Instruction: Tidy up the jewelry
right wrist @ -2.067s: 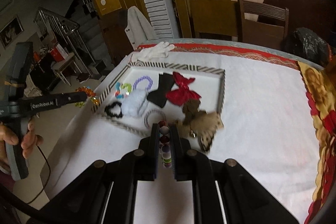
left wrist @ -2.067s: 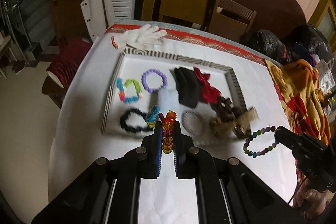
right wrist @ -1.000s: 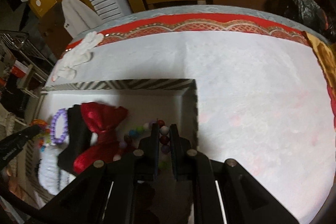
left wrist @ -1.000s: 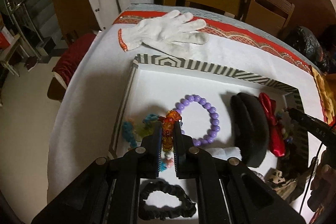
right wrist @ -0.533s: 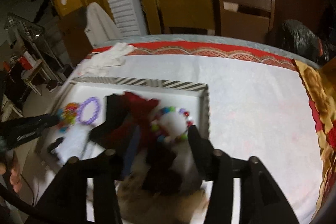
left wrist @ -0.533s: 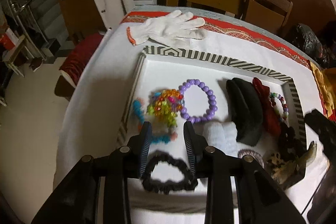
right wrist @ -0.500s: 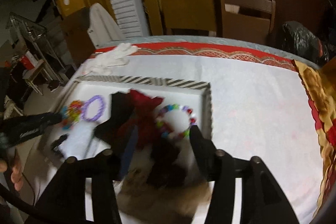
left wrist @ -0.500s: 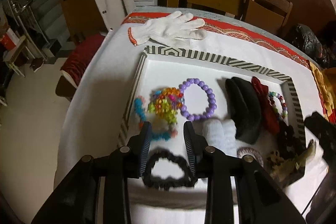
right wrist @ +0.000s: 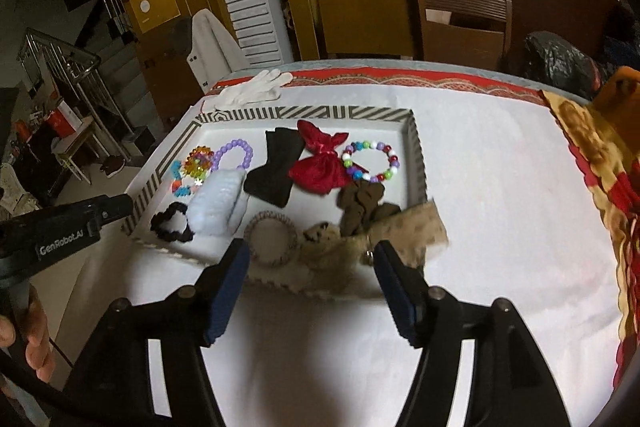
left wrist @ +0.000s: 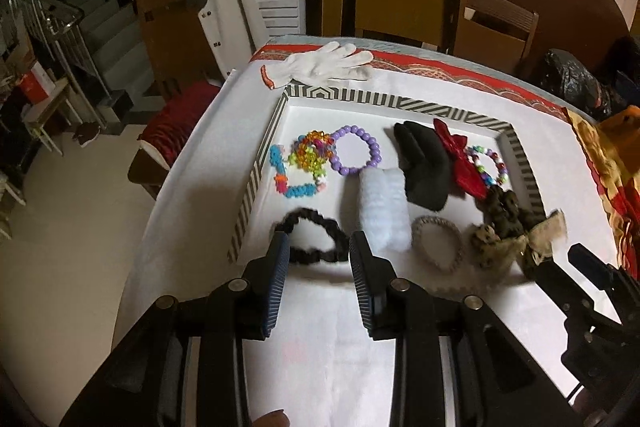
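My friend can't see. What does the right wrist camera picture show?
A striped tray on a white table holds bracelets, bows and hair ties, including a multicoloured bead bracelet beside a red bow. The right gripper is open and empty in front of it.

Table (left wrist: 192, 163): tray (left wrist: 384, 98), glove (left wrist: 324, 65)

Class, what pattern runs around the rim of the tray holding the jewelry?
Black-and-cream stripes, partly chevrons, on the tray rim; clearest in the right wrist view.

Glossy plastic beaded bracelet (right wrist: 370, 161), fuzzy scrunchie (left wrist: 383, 210)
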The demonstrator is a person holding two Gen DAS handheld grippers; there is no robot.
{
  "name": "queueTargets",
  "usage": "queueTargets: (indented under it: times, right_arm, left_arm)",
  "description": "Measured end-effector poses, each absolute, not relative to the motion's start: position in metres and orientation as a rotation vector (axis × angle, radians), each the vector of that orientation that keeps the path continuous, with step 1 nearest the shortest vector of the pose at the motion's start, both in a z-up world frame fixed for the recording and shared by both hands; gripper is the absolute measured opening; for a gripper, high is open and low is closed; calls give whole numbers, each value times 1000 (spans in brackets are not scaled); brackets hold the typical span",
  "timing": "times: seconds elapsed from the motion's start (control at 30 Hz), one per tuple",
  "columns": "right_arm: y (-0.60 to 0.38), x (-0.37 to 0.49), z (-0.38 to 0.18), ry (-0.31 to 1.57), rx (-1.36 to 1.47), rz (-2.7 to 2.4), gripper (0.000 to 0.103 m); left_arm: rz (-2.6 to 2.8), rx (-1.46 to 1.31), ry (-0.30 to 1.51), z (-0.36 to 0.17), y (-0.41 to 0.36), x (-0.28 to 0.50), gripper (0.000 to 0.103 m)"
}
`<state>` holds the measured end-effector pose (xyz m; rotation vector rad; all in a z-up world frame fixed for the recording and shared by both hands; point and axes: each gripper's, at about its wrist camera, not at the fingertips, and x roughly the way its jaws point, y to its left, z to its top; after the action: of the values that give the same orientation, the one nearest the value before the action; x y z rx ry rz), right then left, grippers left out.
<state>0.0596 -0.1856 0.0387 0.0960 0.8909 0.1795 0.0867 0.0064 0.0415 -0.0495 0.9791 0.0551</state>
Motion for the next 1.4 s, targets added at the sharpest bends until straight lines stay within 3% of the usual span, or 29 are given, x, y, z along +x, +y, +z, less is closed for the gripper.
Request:
queueTargets:
  times: [0.57, 1.4]
  right_arm:
    - [-189, 23, 57, 900, 101, 169, 70]
    - [-187, 11, 64, 916, 94, 176, 71]
  left_arm:
    - [45, -50, 957, 59, -10, 33, 37]
    - [44, -42, 950, 64, -11, 21, 37]
